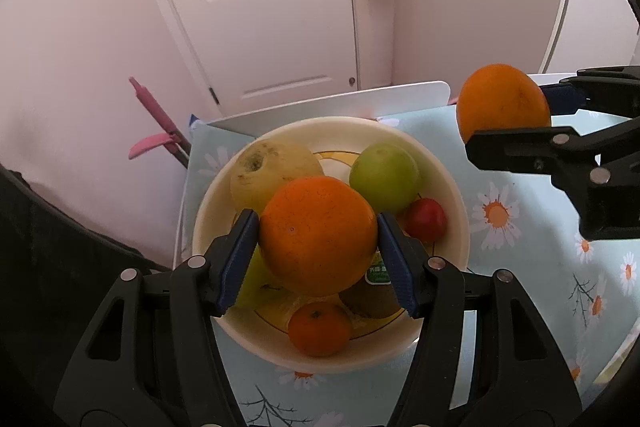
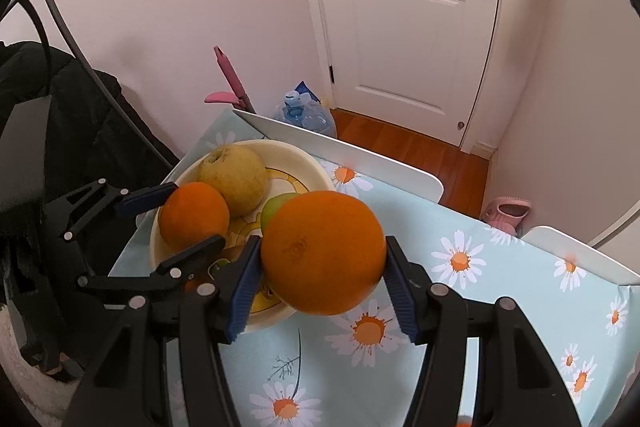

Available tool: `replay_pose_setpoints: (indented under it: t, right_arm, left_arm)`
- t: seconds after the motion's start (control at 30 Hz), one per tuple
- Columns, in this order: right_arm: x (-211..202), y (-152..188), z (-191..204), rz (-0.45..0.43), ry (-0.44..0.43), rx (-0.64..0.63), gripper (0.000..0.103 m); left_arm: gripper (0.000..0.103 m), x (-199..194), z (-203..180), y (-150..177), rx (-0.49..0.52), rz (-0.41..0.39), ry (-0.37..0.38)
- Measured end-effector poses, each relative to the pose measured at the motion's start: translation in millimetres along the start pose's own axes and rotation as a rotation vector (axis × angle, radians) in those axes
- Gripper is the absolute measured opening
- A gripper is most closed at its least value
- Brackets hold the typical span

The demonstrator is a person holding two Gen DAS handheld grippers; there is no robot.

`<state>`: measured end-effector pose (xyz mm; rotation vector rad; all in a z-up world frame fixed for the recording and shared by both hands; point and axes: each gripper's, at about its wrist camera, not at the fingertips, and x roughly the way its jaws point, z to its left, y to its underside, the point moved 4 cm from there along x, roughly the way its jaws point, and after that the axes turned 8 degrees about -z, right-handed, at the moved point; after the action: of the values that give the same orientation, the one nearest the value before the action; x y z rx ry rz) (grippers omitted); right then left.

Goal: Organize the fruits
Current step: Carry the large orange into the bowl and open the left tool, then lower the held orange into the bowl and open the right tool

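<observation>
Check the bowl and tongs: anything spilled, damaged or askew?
Nothing spilled or askew. Each tongs holds an orange: left above the bowl, right beside it. Only oddity: the pear has dark blemishes around its stem end.

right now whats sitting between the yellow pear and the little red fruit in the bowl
The green apple sits between the yellow pear and the red fruit, in the left wrist view. The left gripper's orange hangs in front of them.
</observation>
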<state>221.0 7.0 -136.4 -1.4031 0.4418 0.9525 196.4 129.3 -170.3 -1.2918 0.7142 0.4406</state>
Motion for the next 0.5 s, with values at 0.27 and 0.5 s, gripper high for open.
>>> replay_pose_setpoints:
  t: [0.27, 0.5]
  right_arm:
    - [-0.6, -6.7, -2.3, 0.008, -0.004, -0.005, 0.054]
    - [4.7, -13.2, -0.8, 0.020, -0.017, -0.037, 0.054]
  left_arm:
    - [0.103, -24.6, 15.1, -2.8, -0.090, -0.057, 0.039]
    - [0.103, -33.4, 29.5, 4.1, -0.125, -0.037, 0.002]
